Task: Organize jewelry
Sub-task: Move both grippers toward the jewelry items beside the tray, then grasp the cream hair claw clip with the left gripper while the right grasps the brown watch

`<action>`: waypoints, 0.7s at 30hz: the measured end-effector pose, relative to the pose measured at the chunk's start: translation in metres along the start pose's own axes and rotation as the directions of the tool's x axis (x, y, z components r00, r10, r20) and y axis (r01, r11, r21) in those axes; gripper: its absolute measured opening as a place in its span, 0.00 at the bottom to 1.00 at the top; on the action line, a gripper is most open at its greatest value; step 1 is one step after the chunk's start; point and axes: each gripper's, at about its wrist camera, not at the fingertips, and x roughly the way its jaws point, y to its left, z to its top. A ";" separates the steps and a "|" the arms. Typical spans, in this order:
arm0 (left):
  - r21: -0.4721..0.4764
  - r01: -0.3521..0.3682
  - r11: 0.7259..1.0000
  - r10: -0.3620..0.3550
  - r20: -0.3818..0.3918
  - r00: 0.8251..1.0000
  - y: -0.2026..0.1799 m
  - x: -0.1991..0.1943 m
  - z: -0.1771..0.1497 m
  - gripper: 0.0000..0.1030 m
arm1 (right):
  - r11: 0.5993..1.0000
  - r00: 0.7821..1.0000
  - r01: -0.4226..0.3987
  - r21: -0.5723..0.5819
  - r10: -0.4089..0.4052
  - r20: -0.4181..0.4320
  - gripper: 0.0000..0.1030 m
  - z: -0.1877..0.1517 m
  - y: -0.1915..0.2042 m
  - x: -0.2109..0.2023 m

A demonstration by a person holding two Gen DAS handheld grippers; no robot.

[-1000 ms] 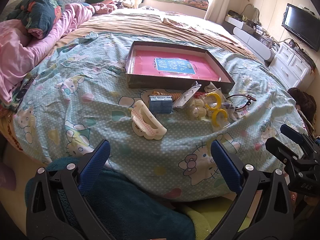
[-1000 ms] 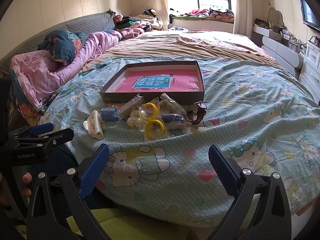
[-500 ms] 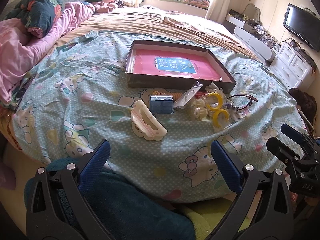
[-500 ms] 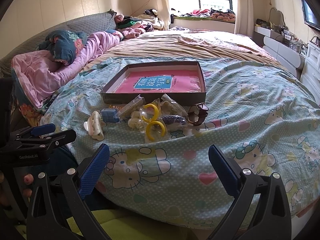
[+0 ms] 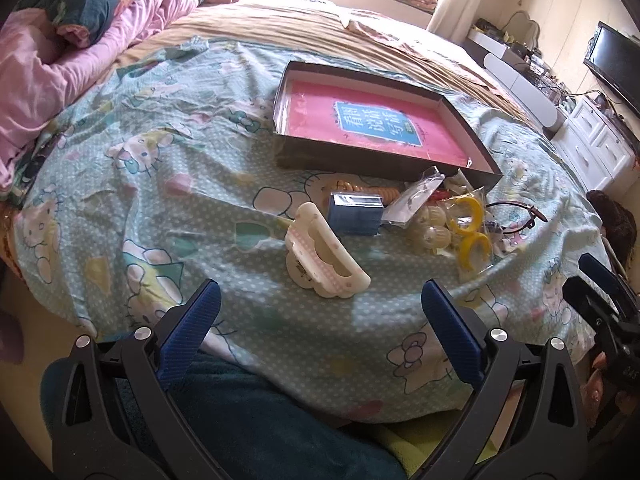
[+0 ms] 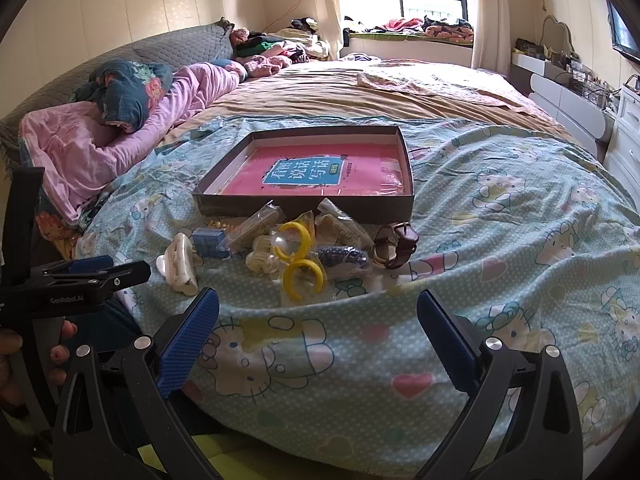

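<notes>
Your left gripper point(image 5: 320, 308) is spread wide and holds nothing; it hangs low over the bed point(image 5: 140, 184) edge, level and pointing forward. Your right gripper point(image 6: 318, 312) is the same, wide apart and empty. Just ahead lies the white hair clip point(image 5: 324, 258). Take it first, I think, across its narrow body, not the curved ends. Behind it the yellow rings point(image 6: 300, 264) and the watch point(image 6: 396, 246) wait in a pile. Farther, the box point(image 6: 304, 204) is open to receive them.

Both grippers hover at the bed's near edge: left gripper point(image 5: 320, 304) and right gripper point(image 6: 318, 312), jaws spread wide, holding nothing.
</notes>
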 end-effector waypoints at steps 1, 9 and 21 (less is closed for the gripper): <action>-0.005 0.007 1.000 -0.007 -0.014 1.000 0.001 0.004 0.000 0.91 | 1.000 1.000 0.002 0.004 -0.002 -0.002 0.96 0.000 -0.002 0.002; -0.054 0.044 0.998 -0.048 -0.083 0.995 0.003 0.034 0.003 0.91 | 0.998 0.999 0.034 0.045 -0.033 -0.026 0.96 0.004 -0.025 0.025; -0.082 -0.011 0.997 -0.001 -0.139 0.990 0.003 0.069 0.014 0.74 | 0.990 0.996 0.088 0.106 -0.085 -0.037 0.96 0.009 -0.063 0.053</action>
